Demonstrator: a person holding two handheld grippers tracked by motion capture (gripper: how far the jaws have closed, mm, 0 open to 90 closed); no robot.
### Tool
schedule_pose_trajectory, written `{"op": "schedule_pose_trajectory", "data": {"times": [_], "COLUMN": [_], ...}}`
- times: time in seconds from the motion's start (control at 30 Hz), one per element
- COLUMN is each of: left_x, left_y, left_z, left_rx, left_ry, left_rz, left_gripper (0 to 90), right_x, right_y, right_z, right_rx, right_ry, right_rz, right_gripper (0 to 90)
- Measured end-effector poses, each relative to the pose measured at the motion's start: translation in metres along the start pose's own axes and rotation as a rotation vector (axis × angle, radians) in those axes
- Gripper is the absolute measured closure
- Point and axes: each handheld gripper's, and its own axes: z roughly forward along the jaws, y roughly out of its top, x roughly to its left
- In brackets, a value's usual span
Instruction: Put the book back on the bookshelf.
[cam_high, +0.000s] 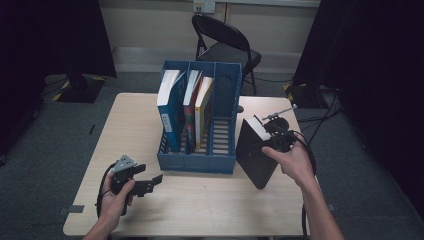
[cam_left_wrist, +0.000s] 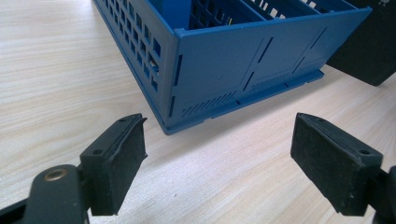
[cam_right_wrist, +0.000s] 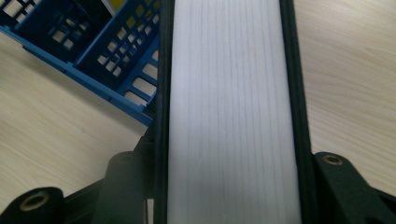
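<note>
Nearest the person, the left tongs (cam_high: 150, 181) are resting low over the pale wooden surface (cam_high: 200, 205), their jaws standing wide apart with nothing between them, pointing toward the front corner of the blue file rack (cam_left_wrist: 224, 70).

A little farther in, on the other side, the right tongs (cam_high: 272, 137) are gripping a thick black book (cam_high: 256, 152) across its thickness: in the right gripper view the white page edges (cam_right_wrist: 229, 116) are running straight up between the two jaws, with a black cover pressed under each pad. The book is being held tilted, just to the right of the rack, its lower corner near the surface (whether it is touching there is hard to tell).

Beyond, the rack is standing in the middle of the surface with three books upright in its left and middle compartments (cam_high: 182, 107); the right compartment (cam_high: 223, 125) is standing free, and it looks like the place the black book is heading for.

To do this well, the person is probably best bringing the book upright first, lifting it clear of the rack's side wall, then lowering it straight into the free slot while keeping the grip square so the covers are not splaying. The left tongs could be steadying the rack.

Farthest off, a black folding chair (cam_high: 225, 45) is standing behind.
</note>
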Motion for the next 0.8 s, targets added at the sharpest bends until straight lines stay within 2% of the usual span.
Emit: {"op": "schedule_pose_trajectory", "data": {"times": [0.13, 0.2, 0.27, 0.33, 0.4, 0.47, 0.53, 0.73, 0.8], "left_x": [0.000, 0.000, 0.001, 0.001, 0.001, 0.002, 0.001, 0.001, 0.002], "left_y": [0.000, 0.000, 0.001, 0.000, 0.000, 0.000, 0.000, 0.000, 0.000], "left_z": [0.001, 0.001, 0.001, 0.000, 0.000, 0.000, 0.000, 0.000, 0.000], "left_rx": [0.003, -0.003, -0.001, -0.002, 0.000, 0.002, 0.000, 0.003, 0.004], "left_ry": [0.004, 0.019, 0.014, 0.017, 0.019, 0.014, 0.015, 0.015, 0.014], "left_rz": [0.002, -0.005, -0.011, -0.008, -0.007, -0.006, -0.003, -0.005, -0.005], "left_gripper": [17.6, 17.6, 17.8, 17.7, 17.7, 17.7, 17.7, 17.7, 17.7], "right_x": [0.002, 0.001, 0.002, 0.003, 0.003, 0.005, 0.006, 0.010, 0.008], "right_y": [0.006, 0.010, 0.014, 0.017, 0.019, 0.021, 0.023, 0.025, 0.024], "right_z": [0.002, 0.003, 0.004, 0.006, 0.008, 0.010, 0.012, 0.013, 0.013], "right_rx": [0.024, 0.061, 0.055, 0.071, 0.112, 0.137, 0.168, 0.186, 0.180], "right_ry": [-0.017, -0.010, -0.020, -0.025, -0.023, -0.048, -0.051, -0.048, -0.042], "right_rz": [-0.021, -0.017, -0.015, -0.017, -0.017, -0.023, -0.025, -0.050, -0.034], "right_gripper": [50.7, 50.2, 50.4, 50.7, 50.0, 48.9, 48.7, 52.6, 52.8]}}
